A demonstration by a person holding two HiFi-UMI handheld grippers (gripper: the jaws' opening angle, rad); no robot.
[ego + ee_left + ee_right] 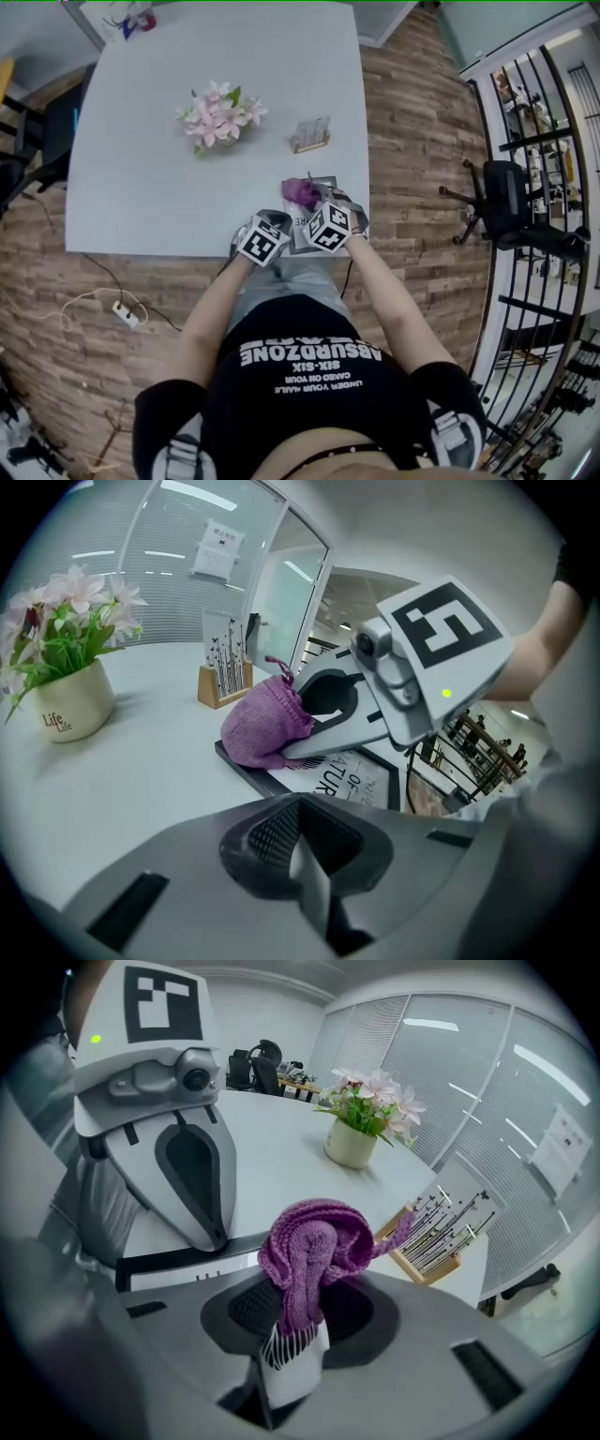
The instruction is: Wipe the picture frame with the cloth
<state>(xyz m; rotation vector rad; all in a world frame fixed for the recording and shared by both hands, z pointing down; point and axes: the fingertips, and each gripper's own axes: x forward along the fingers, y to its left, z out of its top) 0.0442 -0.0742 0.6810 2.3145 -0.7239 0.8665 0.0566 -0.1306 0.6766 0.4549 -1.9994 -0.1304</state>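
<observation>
A black picture frame (301,240) lies flat on the white table (141,187) at its near edge, with a printed sheet inside (347,780). My right gripper (314,199) is shut on a purple knitted cloth (314,1251), and the cloth (267,726) rests on the frame's far corner. My left gripper (284,221) stands just left of it. Its jaws are shut with nothing seen between them. In the right gripper view its tip (211,1237) sits at the frame's black edge (178,1265).
A cream pot of pink flowers (217,117) stands mid-table. A small wooden card holder (310,136) stands just beyond the frame. The table's near edge runs right under both grippers. An office chair (511,202) stands off to the right on the wood floor.
</observation>
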